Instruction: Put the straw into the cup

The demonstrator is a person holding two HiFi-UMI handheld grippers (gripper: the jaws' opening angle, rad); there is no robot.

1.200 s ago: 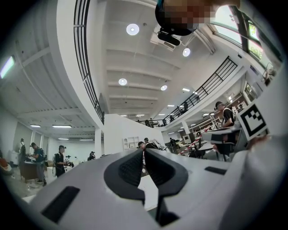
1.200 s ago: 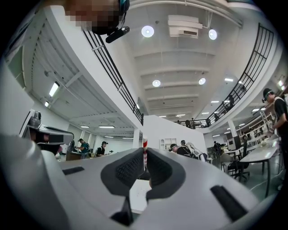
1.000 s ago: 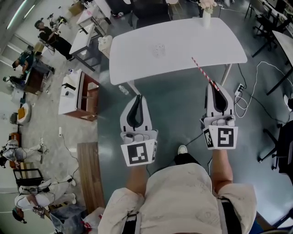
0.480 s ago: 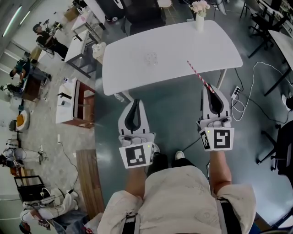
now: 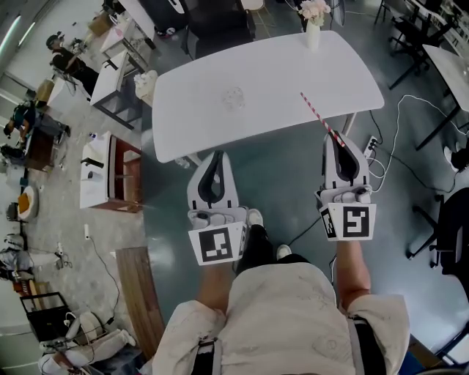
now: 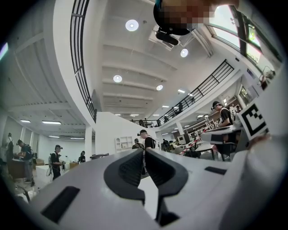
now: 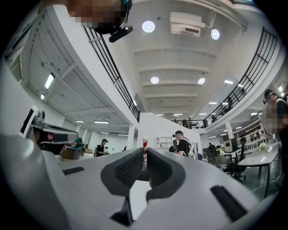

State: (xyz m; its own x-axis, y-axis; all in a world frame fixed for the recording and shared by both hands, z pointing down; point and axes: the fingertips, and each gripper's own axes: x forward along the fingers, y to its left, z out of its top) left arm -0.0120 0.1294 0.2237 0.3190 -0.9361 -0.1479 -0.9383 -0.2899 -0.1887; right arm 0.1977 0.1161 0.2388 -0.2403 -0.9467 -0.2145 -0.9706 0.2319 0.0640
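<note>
A red-and-white striped straw [image 5: 316,113] sticks up and forward from my right gripper [image 5: 342,143], whose jaws are shut on its lower end. In the right gripper view the straw's [image 7: 145,143] tip shows just above the closed fingertips. A clear cup [image 5: 233,96] stands near the middle of the white table [image 5: 278,73], to the left of the straw and well ahead of both grippers. My left gripper [image 5: 215,155] hangs over the floor short of the table's near edge. Its jaws are shut with nothing between them, as the left gripper view [image 6: 144,150] shows.
A vase of flowers [image 5: 314,22] stands at the table's far edge. A low wooden cabinet [image 5: 102,172] sits on the floor to the left. Cables and a power strip [image 5: 370,143] lie to the right, near another white table [image 5: 451,66]. People work at the far left.
The table and cup have drifted down and left in the head view, closer to me. Both grippers keep their pose and the straw stays held.
</note>
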